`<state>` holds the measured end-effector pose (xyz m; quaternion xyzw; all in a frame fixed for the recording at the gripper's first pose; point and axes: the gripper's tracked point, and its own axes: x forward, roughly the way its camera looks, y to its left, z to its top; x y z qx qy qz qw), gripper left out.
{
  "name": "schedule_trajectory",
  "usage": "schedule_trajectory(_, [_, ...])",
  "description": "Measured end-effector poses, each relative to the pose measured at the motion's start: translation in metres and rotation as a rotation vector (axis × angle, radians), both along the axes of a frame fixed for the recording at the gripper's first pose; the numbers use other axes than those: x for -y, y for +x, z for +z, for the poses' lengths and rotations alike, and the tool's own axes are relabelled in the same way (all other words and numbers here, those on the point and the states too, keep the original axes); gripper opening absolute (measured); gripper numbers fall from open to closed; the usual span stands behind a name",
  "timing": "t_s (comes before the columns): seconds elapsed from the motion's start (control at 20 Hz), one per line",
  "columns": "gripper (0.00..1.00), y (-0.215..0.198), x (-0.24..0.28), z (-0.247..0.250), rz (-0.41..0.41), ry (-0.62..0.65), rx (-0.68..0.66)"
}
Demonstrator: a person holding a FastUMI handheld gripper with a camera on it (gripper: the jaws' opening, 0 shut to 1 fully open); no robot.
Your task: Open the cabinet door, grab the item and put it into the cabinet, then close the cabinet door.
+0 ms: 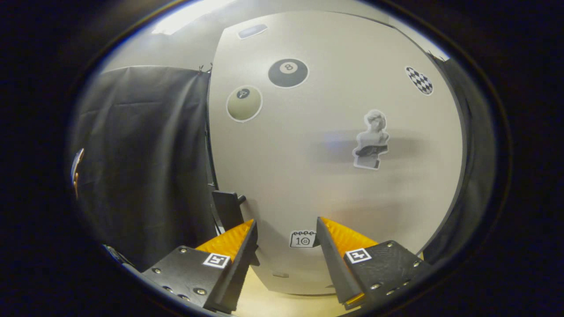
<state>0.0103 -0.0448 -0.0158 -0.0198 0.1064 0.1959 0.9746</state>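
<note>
Gripper fingers spread, empty (cabinet door just ahead).

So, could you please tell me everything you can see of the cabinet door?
The cabinet door is a flat, pale, matte panel, upright and seemingly closed, facing the gripper. Stickers dot it: two billiard balls, a checkered heart, a bust, a small calendar. A dark handle sits at its left edge. The open fingers hover just before it, touching nothing.

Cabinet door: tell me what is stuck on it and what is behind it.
On the cabinet door: billiard-ball stickers, a checkered one, a bust, a calendar. The door hides the inside. The open gripper faces it.
</note>
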Motion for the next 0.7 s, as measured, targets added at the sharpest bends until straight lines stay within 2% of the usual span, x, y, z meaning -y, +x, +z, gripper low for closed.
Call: schedule_trajectory(0.7, [0.78,0.0047,-0.0054,-0.0032,0.035,0.0,0.011])
